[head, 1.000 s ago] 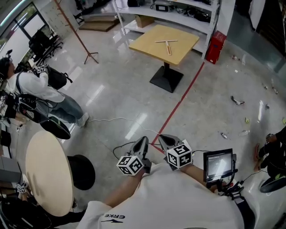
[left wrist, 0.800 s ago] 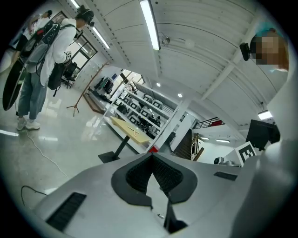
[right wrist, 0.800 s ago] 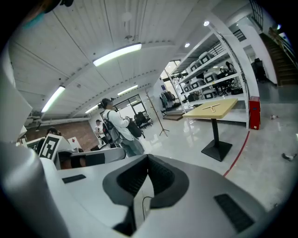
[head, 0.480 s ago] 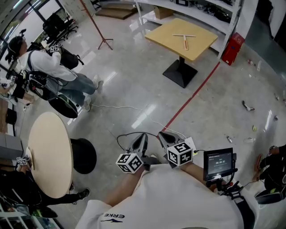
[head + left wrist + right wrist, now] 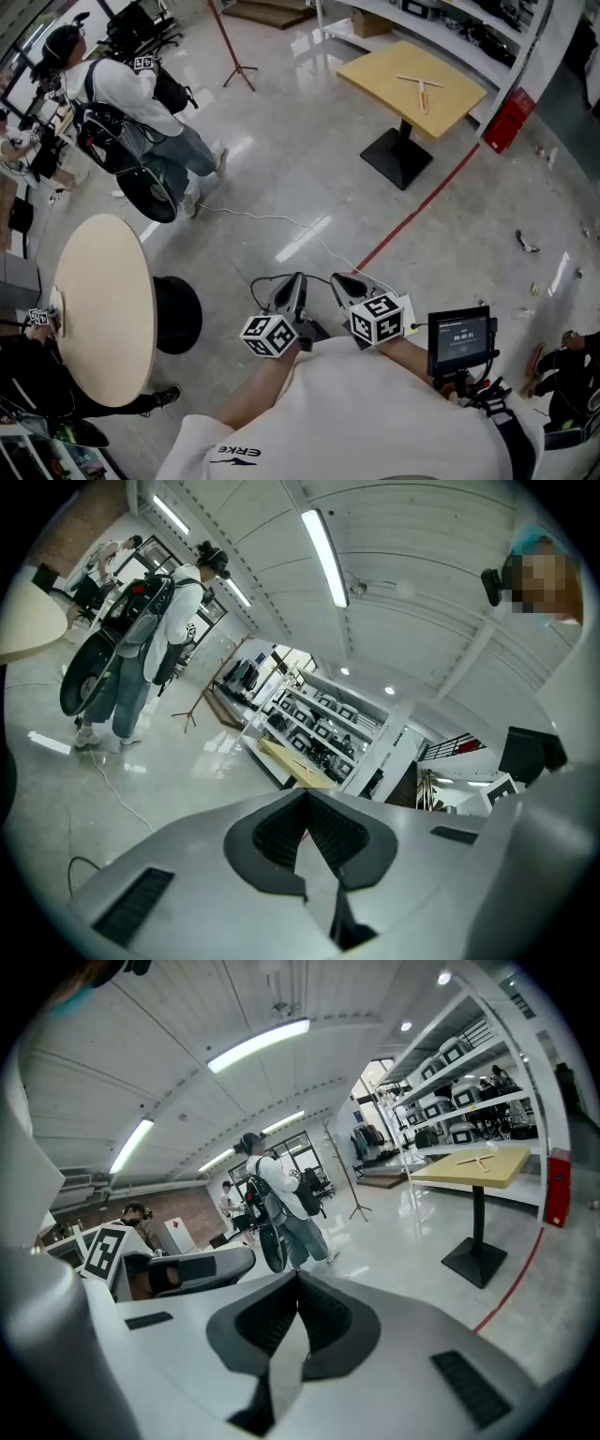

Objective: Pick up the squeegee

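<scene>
One squeegee (image 5: 419,84), plainest from overhead.

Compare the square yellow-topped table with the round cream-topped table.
The square yellow-topped table stands far off and bears the squeegee; the round cream-topped table stands close at the left. The square table's foot is square, the round table's foot round. Both feet are black.

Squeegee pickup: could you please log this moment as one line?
phase: before reach | squeegee: on yellow table, far off, untouched | left gripper: shut, empty | right gripper: shut, empty
</scene>
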Demonstrator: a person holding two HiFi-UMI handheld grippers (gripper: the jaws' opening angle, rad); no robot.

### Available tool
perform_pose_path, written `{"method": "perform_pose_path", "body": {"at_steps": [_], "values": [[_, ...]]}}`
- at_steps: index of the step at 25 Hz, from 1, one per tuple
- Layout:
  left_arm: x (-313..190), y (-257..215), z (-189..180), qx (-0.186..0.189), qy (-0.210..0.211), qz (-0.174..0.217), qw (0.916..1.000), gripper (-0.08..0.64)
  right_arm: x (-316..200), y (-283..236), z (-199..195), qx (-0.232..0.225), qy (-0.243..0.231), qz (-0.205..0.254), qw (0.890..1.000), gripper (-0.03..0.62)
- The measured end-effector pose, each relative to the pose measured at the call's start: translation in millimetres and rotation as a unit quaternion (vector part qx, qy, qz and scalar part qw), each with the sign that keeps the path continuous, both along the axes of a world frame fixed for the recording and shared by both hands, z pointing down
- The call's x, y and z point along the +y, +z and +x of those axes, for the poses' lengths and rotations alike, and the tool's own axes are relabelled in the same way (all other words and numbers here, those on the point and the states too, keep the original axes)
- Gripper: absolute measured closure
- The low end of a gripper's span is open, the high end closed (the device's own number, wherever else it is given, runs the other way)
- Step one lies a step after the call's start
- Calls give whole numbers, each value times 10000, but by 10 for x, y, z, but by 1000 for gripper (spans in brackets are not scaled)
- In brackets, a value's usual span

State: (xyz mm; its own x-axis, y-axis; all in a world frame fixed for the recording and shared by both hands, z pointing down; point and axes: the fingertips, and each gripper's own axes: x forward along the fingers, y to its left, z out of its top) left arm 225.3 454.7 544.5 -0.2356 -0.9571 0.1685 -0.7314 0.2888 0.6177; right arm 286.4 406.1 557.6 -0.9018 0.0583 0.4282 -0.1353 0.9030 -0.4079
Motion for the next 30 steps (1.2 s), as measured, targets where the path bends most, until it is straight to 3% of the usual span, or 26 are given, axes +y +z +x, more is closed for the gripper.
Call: {"method": "perform_pose_path", "body": {"at_steps": [8, 13, 18, 25, 30], "values": [[312, 103, -1108, -78, -205, 161, 9996, 555, 345, 83, -1163, -50, -362, 205, 9991, 589], [598, -77, -1506, -63, -329, 168, 9993, 555, 658, -114, -1626, -32, -582, 238, 9980, 589], [806, 169, -2014, 25, -607, 119, 9981, 555, 827, 136, -2118, 102, -856, 232, 9960, 589], [985, -22, -2110, 243, -871, 272, 9955, 555, 963, -86, -2276, 316, -1062, 323, 9933, 589], [1170, 197, -2541, 313, -1151, 304, 9924, 555, 1143, 115, -2763, 367, -1361, 359, 9894, 589]]}}
